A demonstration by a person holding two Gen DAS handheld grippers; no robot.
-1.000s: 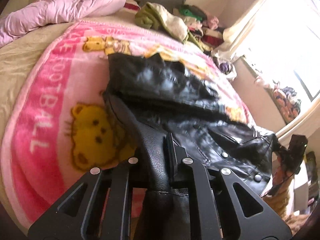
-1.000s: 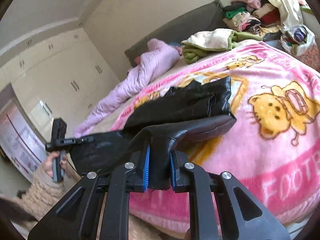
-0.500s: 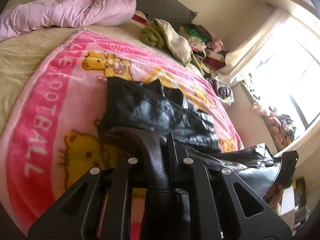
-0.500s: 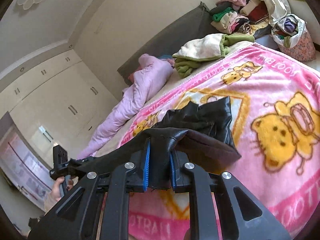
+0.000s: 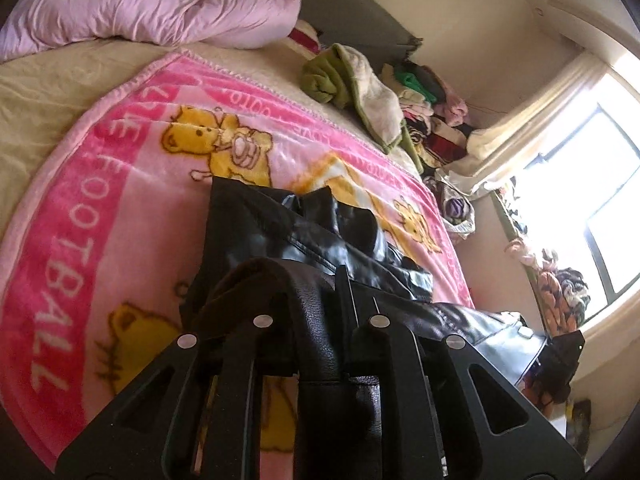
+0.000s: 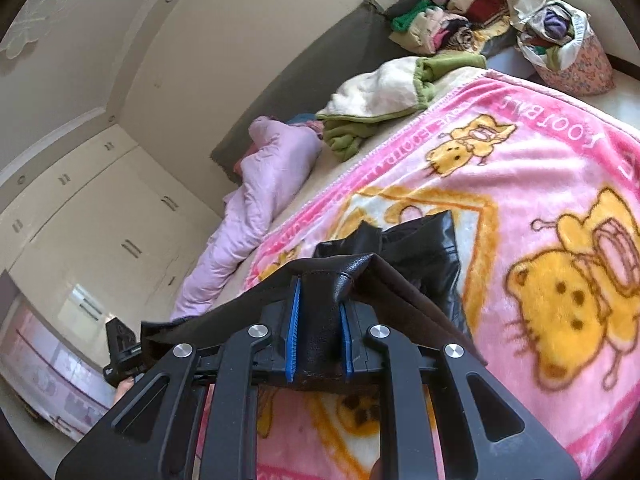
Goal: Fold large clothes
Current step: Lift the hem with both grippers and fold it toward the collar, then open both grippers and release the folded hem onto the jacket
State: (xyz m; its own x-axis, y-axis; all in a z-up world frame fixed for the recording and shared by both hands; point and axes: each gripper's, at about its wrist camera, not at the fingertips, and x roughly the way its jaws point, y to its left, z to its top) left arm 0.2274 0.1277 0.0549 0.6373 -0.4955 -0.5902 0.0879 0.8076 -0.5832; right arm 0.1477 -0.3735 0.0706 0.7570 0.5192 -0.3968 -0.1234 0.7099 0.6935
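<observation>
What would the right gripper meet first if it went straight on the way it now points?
Likely the far part of the black leather jacket it already grips, lying on the pink blanket just ahead of the right gripper; depth is uncertain.

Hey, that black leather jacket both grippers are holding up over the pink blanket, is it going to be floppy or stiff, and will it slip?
The black leather jacket probably behaves semi-stiff: it spans between the left gripper and right gripper in broad folds rather than fine wrinkles. Its glossy surface may be slippery. It likely weighs a fair amount, since the unheld part rests bunched on the pink blanket.
</observation>
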